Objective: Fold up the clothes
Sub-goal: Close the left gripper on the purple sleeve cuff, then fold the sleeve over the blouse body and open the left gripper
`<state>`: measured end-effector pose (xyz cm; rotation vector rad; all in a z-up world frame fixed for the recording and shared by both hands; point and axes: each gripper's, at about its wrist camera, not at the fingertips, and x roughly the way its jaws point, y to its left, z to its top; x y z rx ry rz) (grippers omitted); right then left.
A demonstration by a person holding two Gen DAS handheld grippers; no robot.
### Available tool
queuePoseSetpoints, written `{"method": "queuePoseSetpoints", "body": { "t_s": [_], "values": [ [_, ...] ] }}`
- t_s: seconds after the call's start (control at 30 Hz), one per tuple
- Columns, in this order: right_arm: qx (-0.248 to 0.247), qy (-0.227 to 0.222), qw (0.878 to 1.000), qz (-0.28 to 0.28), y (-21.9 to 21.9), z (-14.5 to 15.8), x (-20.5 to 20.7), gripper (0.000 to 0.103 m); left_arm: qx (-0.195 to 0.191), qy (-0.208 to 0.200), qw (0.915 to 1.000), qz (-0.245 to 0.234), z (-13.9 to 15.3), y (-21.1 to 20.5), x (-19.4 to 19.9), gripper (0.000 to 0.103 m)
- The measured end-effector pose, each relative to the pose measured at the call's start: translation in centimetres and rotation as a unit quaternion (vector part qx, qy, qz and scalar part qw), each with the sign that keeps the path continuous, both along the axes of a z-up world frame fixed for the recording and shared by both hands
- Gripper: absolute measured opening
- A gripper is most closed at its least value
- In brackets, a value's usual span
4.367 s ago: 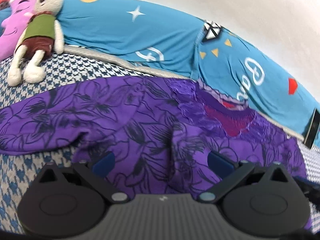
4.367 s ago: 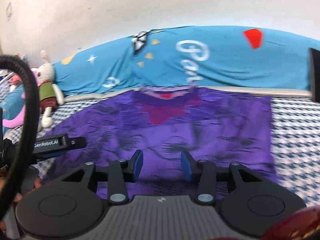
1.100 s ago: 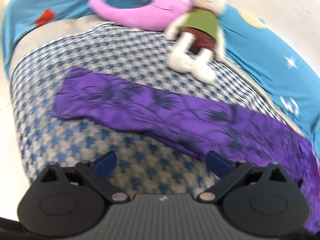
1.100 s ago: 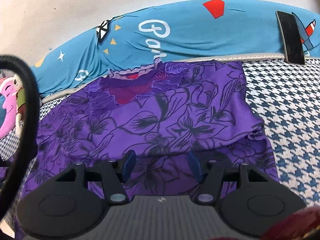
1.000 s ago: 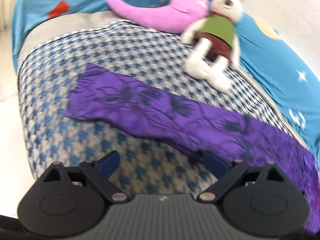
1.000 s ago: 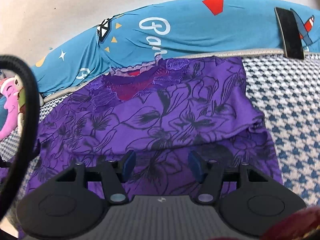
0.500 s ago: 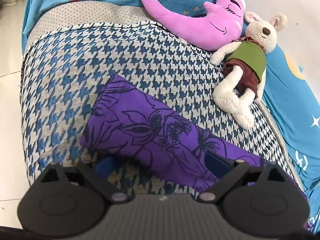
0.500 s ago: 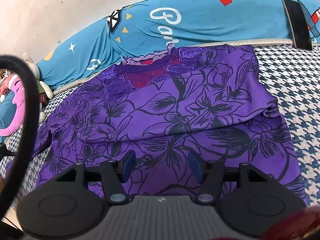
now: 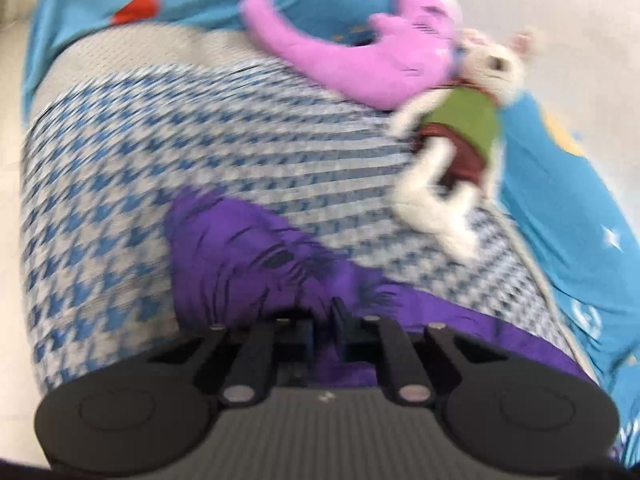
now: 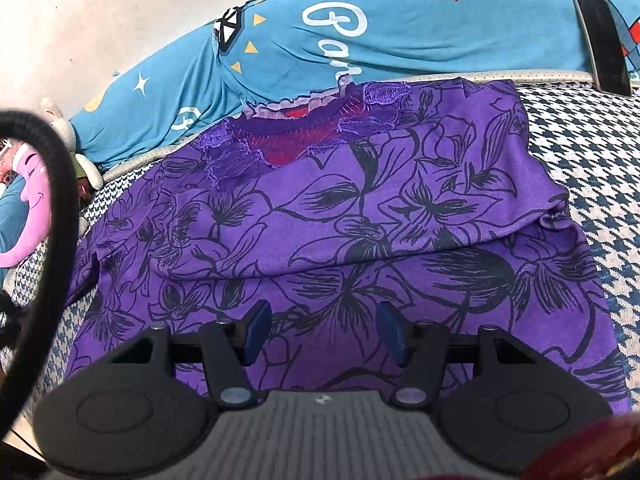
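Left wrist, left claw (image 9: 324, 322) pinching purple sleeve (image 9: 240, 256), stretching ahead.

Purple top (image 10: 360, 216), black floral print; blue-white houndstooth bedcover (image 9: 200, 128); pink plush (image 9: 360, 56).

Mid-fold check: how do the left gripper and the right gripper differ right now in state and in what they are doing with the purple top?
The left gripper is shut on the sleeve of the purple top; the right gripper is open and holds nothing. The left gripper's view is motion-blurred, the right gripper's view sharp. The left gripper faces the plush toys, the right gripper the neckline. Both are black with blue pads, low over the same garment.
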<state>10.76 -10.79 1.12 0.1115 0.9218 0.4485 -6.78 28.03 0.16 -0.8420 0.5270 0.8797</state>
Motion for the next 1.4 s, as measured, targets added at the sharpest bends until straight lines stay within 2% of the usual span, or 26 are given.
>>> {"method": "queuePoseSetpoints", "body": {
  "t_s": [0.13,0.23,0.3,0.43,0.47,0.5,0.57,0.63,0.77,0.87,0.97,1.1,1.23,1.4],
  "values": [
    [0.002,0.005,1.0,-0.004,-0.1,-0.1,0.1,0.058,0.019,-0.039,0.9953,-0.087,1.8,-2.9,2.2,0.01],
    [0.008,0.011,1.0,-0.007,-0.2,-0.3,0.3,0.058,0.013,-0.073,0.98,-0.185,2.6,-6.2,4.3,0.01],
    [0.009,0.013,1.0,-0.008,-0.3,-0.3,0.3,0.058,0.005,-0.094,0.9626,-0.254,3.0,-8.4,5.7,0.01],
    [0.014,0.009,1.0,-0.007,-0.2,-0.2,0.3,0.058,-0.036,-0.112,0.9134,-0.39,2.7,-13.0,8.3,0.011],
    [0.016,0.007,1.0,-0.005,-0.2,-0.1,0.3,0.058,-0.035,-0.106,0.9073,-0.405,2.6,-14.0,8.6,0.019],
    [0.018,0.004,1.0,-0.004,-0.2,0.0,0.3,0.058,-0.029,-0.099,0.904,-0.415,2.6,-14.9,8.8,0.034],
    [0.023,-0.002,1.0,-0.001,-0.1,0.1,0.2,0.058,-0.014,-0.092,0.9008,-0.424,2.6,-16.0,9.0,0.047],
    [0.027,-0.007,1.0,0.001,-0.1,0.3,0.2,0.058,-0.005,-0.091,0.9019,-0.422,2.8,-16.3,9.0,0.052],
    [0.048,-0.02,0.998,0.02,0.4,0.8,-0.2,0.058,-0.002,-0.088,0.9144,-0.395,3.1,-15.4,9.0,0.061],
    [0.066,-0.035,0.996,0.046,1.0,1.3,-0.7,0.058,-0.003,-0.082,0.9285,-0.362,3.5,-14.0,8.7,0.071],
    [0.079,-0.049,0.992,0.081,2.2,1.6,-1.2,0.058,-0.002,-0.077,0.9356,-0.344,4.2,-12.5,8.9,0.072],
    [0.105,-0.038,0.986,0.124,4.4,1.3,-2.0,0.058,0.03,-0.054,0.9484,-0.311,5.0,-11.1,9.6,0.08],
    [0.109,-0.037,0.981,0.157,6.7,1.2,-2.8,0.058,0.04,-0.033,0.9652,-0.256,4.4,-10.3,9.7,0.084],
    [0.124,-0.034,0.974,0.185,9.7,1.2,-2.8,0.058,0.047,-0.023,0.9676,-0.247,4.2,-10.1,9.9,0.085]
  ]
}}
